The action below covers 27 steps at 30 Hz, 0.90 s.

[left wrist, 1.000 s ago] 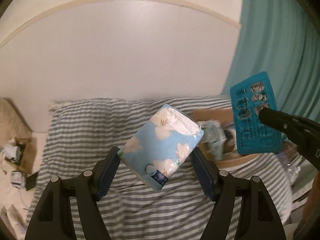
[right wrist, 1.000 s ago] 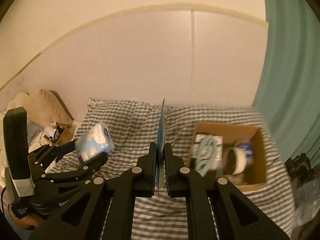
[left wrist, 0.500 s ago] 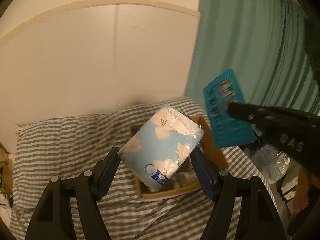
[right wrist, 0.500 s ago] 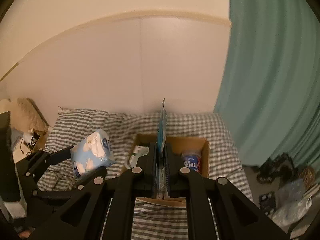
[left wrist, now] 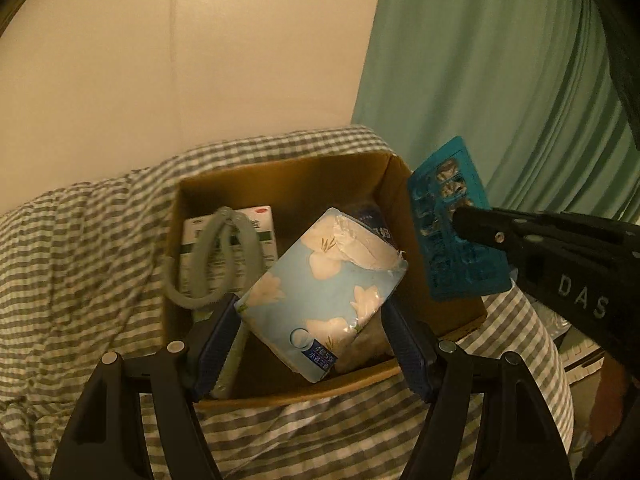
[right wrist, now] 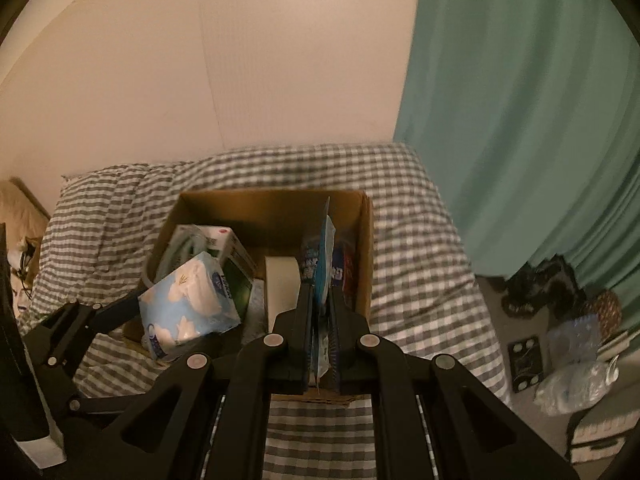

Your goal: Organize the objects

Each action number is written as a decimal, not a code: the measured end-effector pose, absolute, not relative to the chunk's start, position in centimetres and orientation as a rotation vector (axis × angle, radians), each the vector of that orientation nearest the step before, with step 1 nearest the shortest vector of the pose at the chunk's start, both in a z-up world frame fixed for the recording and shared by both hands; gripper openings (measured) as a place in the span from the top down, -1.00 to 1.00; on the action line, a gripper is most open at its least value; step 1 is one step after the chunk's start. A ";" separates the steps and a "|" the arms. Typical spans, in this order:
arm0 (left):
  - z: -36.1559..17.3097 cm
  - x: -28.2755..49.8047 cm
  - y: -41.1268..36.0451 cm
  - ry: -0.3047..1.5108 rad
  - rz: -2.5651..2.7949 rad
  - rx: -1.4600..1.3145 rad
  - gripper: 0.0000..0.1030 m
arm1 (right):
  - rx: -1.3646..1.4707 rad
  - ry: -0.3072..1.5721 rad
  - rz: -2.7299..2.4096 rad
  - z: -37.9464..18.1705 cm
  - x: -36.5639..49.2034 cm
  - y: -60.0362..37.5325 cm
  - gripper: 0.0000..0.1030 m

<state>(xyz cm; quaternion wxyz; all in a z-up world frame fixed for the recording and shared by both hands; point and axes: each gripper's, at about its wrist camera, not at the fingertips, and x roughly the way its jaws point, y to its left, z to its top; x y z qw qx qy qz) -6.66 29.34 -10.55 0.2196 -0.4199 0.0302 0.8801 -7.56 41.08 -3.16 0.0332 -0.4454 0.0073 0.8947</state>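
The tissue pack (left wrist: 324,288), soft plastic printed with white flowers on pale blue, hangs tilted above the open cardboard box (left wrist: 280,184), pinched at its sides by the left gripper (left wrist: 312,344), whose blue-padded fingers (left wrist: 216,340) close on it. The left view shows the teal blister card (left wrist: 452,220) face-on, its foil pockets visible, over the box's right wall; the right view sees that card (right wrist: 322,276) only edge-on, upright in the nearly closed jaws of the right gripper (right wrist: 320,308). Only the right view shows a white roll (right wrist: 282,284) and the floor clutter (right wrist: 560,320) beside the teal curtain (right wrist: 520,100). A grey looped strap (left wrist: 216,260) lies over a white carton (left wrist: 228,248) inside the box, which sits on a grey-checked bedspread (left wrist: 80,260).
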 end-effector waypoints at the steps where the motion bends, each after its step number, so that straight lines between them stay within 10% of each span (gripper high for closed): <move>1: -10.8 -6.7 29.6 0.085 2.432 -1.157 -0.44 | -1.380 0.028 2.753 -3.6 -7.8 41.3 0.86; 11: -11.0 -7.3 30.6 0.057 2.391 -1.099 -0.50 | -1.390 0.055 2.763 -4.4 -7.5 40.9 0.86; 14: -9.9 -7.4 30.0 0.048 2.404 -1.063 -0.84 | -1.371 0.070 2.771 -3.7 -7.5 40.8 0.85; 16: -8.9 -7.4 29.3 0.045 2.445 -1.033 -1.00 | -1.343 0.087 2.766 -2.9 -7.5 40.8 0.52; 18: -7.9 -7.5 28.6 0.031 2.451 -1.029 -1.00 | -1.297 0.114 2.763 -2.1 -7.2 41.0 -0.23; 27: 0.2 -5.6 23.1 0.056 2.589 -0.885 -1.00 | -1.069 0.182 2.859 4.4 -4.0 39.5 -0.41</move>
